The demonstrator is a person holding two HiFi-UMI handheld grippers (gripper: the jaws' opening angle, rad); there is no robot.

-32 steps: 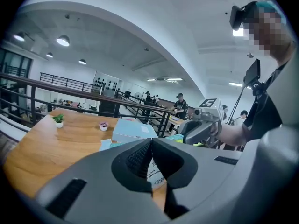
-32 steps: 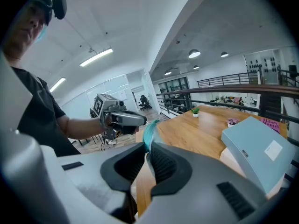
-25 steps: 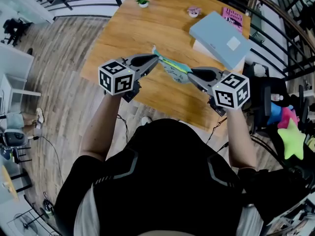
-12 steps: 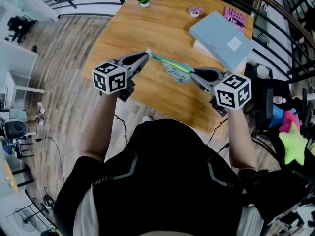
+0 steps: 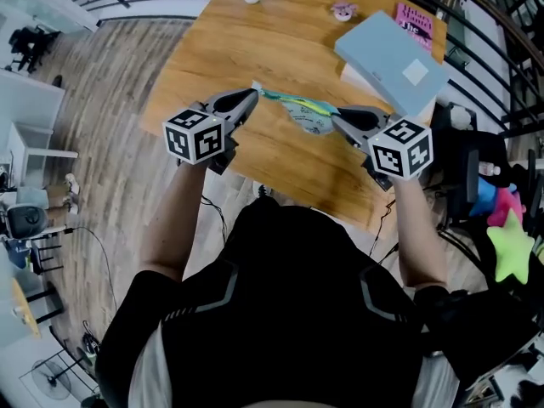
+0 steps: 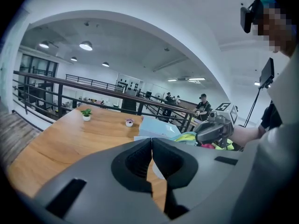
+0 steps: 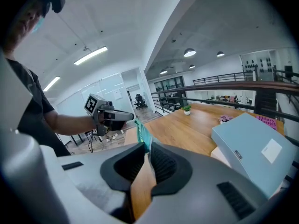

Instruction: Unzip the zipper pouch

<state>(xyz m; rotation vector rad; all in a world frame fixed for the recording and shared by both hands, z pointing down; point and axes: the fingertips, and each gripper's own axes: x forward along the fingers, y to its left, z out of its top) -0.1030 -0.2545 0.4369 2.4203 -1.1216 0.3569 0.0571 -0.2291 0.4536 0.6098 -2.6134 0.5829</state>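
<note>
A wooden table (image 5: 255,58) stands on grey plank floor (image 5: 110,83). Black railing (image 7: 233,85) runs just beyond it, round ceiling lamps (image 6: 85,45) above.

No word or number reads clearly anywhere. The pink book (image 5: 416,21) at the far corner of the table (image 5: 255,49) carries dark print on its cover — too small to make out. The pale square label (image 5: 414,72) on the grey-blue box (image 5: 382,53) shows no legible print. The marker cube (image 5: 198,134) on the left tool (image 5: 252,95) and the one on the right tool (image 5: 337,116) bear only black-and-white square patterns — no letters.
</note>
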